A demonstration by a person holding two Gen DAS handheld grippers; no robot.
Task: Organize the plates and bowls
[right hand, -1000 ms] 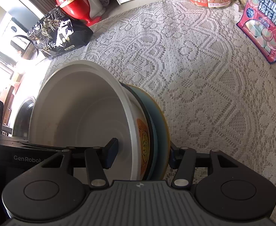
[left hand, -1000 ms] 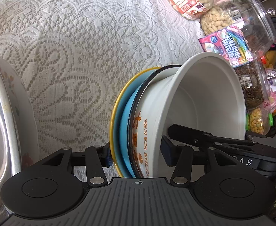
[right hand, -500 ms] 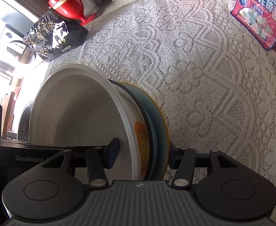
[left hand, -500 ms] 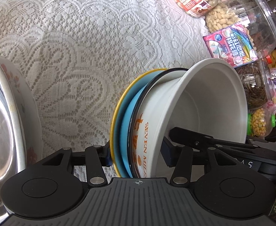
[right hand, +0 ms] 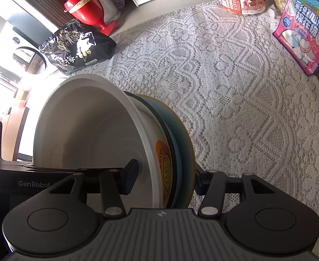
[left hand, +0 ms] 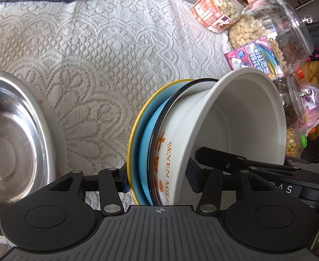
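Both my left gripper (left hand: 158, 179) and right gripper (right hand: 166, 179) pinch the nested stack, white bowl (left hand: 242, 121) in blue plate (left hand: 145, 143), above the lace tablecloth (left hand: 98, 61); the steel bowl (left hand: 11, 134), left, remains separate.

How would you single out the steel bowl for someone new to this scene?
Start from the white lace tablecloth. At its left edge in the left wrist view sits the shiny stainless steel bowl, nested in a floral-rimmed white dish. It is the only bare metal dish.
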